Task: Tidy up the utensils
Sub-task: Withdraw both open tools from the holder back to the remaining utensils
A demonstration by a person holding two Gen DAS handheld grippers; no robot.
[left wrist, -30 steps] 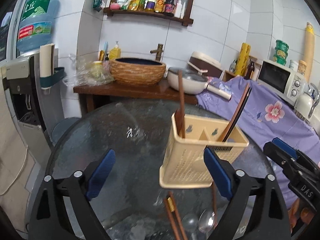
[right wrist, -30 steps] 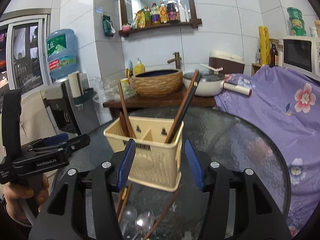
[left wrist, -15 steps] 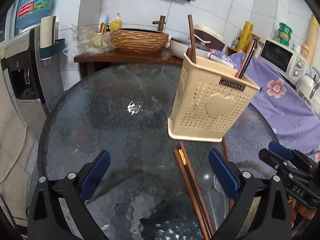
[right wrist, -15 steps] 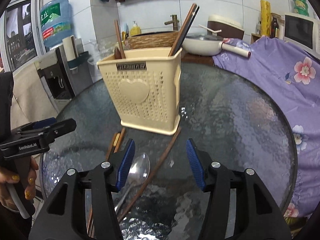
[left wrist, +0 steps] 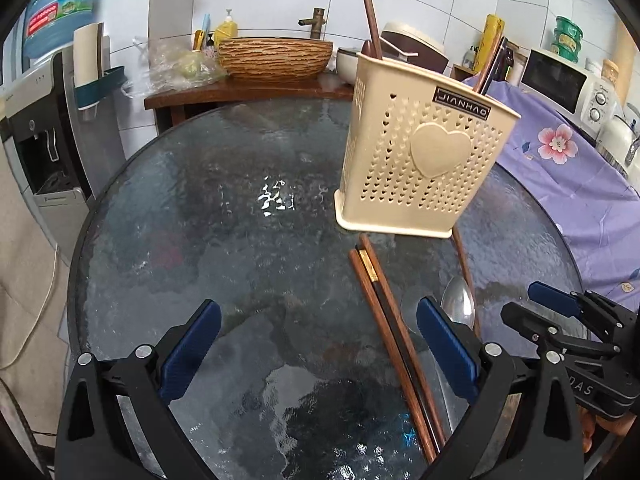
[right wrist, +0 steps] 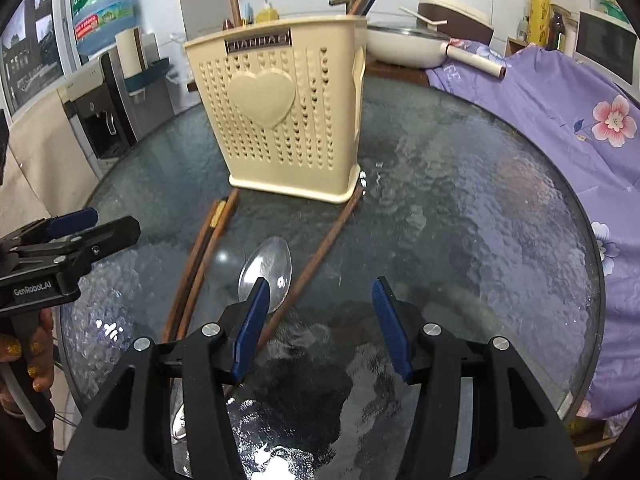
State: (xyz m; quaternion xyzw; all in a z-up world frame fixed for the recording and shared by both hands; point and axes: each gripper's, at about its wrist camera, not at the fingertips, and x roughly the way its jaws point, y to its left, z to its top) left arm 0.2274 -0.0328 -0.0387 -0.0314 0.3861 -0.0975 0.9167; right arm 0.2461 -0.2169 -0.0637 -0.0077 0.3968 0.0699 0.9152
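A cream perforated utensil holder (left wrist: 424,152) (right wrist: 288,120) stands on the round glass table (left wrist: 224,240), with brown chopsticks sticking out of its top. In front of it lie a pair of brown chopsticks (left wrist: 392,328) (right wrist: 200,264), a single chopstick (right wrist: 320,256) and a metal spoon (left wrist: 458,304) (right wrist: 268,268). My left gripper (left wrist: 316,344) is open and empty above the table, left of the pair. My right gripper (right wrist: 320,320) is open and empty, its left finger over the spoon bowl.
A purple floral cloth (right wrist: 560,92) covers furniture at the right. Behind the table stand a wooden counter with a woven basin (left wrist: 276,54), a pan (right wrist: 404,46), a microwave (left wrist: 560,80) and a water dispenser (left wrist: 44,120).
Both grippers have lowered and tilted down toward the table. The utensils lying in front of the holder have come into full view. Both stay open and empty.
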